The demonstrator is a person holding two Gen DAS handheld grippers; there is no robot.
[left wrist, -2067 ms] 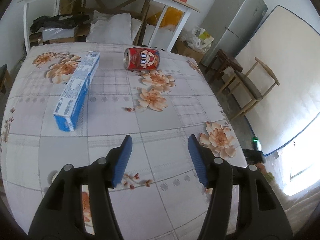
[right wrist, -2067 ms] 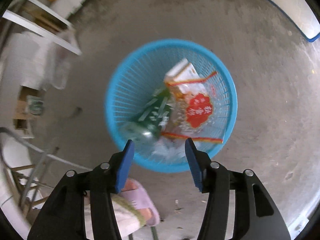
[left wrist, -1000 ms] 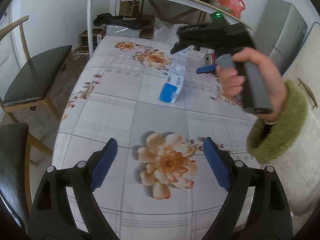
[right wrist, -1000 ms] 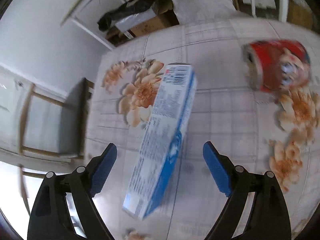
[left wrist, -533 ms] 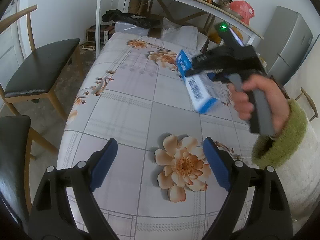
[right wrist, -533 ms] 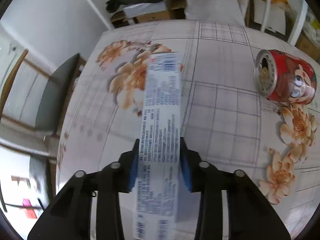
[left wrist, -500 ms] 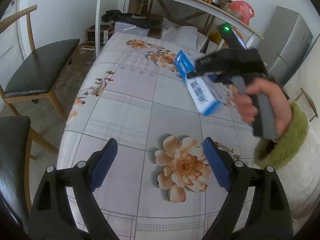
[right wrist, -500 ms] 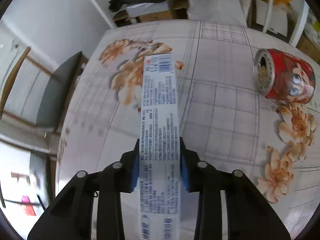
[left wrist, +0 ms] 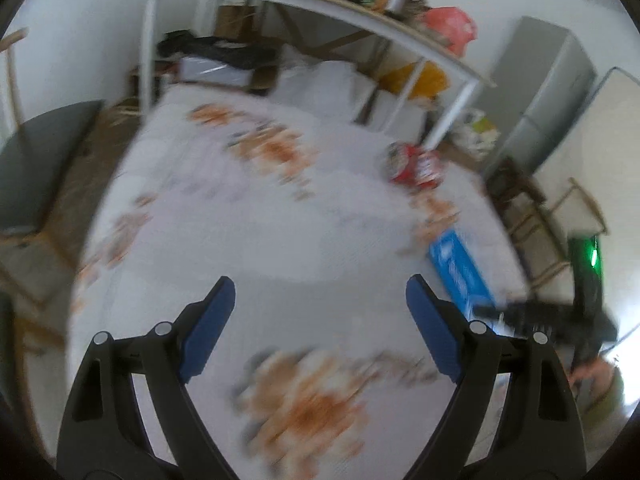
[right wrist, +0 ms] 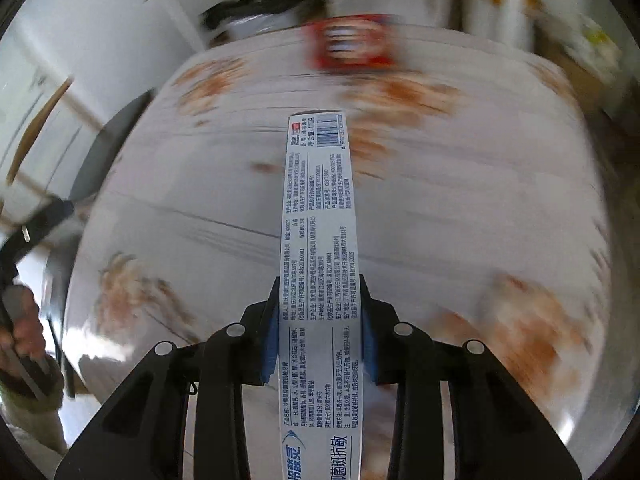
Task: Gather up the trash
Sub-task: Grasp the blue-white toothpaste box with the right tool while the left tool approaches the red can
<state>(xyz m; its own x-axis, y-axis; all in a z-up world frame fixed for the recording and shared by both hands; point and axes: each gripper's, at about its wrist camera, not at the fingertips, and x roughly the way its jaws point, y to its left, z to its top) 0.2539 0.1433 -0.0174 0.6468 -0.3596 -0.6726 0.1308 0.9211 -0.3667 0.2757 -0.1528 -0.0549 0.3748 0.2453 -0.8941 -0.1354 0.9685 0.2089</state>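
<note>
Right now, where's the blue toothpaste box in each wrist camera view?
Left wrist view: the toothpaste box is at the right edge, over the table's right side, clamped by the right gripper.
Right wrist view: the box runs up the centre, between the gripper's pads.
Shared landmark: the red can lying at the table's far end.

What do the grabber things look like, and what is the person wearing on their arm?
Both grabbers are black plastic frames with long slots and small silver bolt heads. The left gripper has two fingers lined with blue pads. The right gripper matches it, and from the left view a green light glows on its body. The sleeve looks fuzzy and olive green, though it is blurred.
</note>
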